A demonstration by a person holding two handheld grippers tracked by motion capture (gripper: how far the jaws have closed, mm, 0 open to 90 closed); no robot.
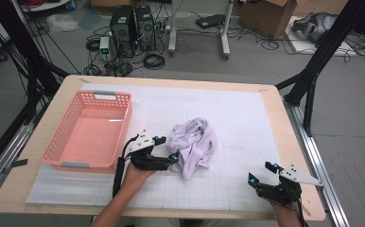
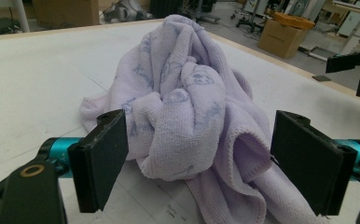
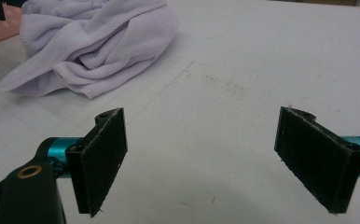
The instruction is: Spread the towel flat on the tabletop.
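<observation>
A crumpled lilac towel (image 1: pixel 193 144) lies in a heap near the middle of the white gridded mat. My left gripper (image 1: pixel 167 148) is open at the towel's left edge. In the left gripper view the towel (image 2: pixel 192 112) bulges between the two spread jaws, and the pads (image 2: pixel 101 156) stand apart from the cloth. My right gripper (image 1: pixel 262 173) is open near the table's front right, over bare mat, with nothing between its jaws. From the right gripper view the towel (image 3: pixel 92 44) lies off to the upper left.
A pink plastic basket (image 1: pixel 57 142) stands empty at the left of the mat, just left of my left gripper. The wooden table edge (image 1: pixel 275 101) runs around the mat. Computers, cables and boxes are on the floor beyond.
</observation>
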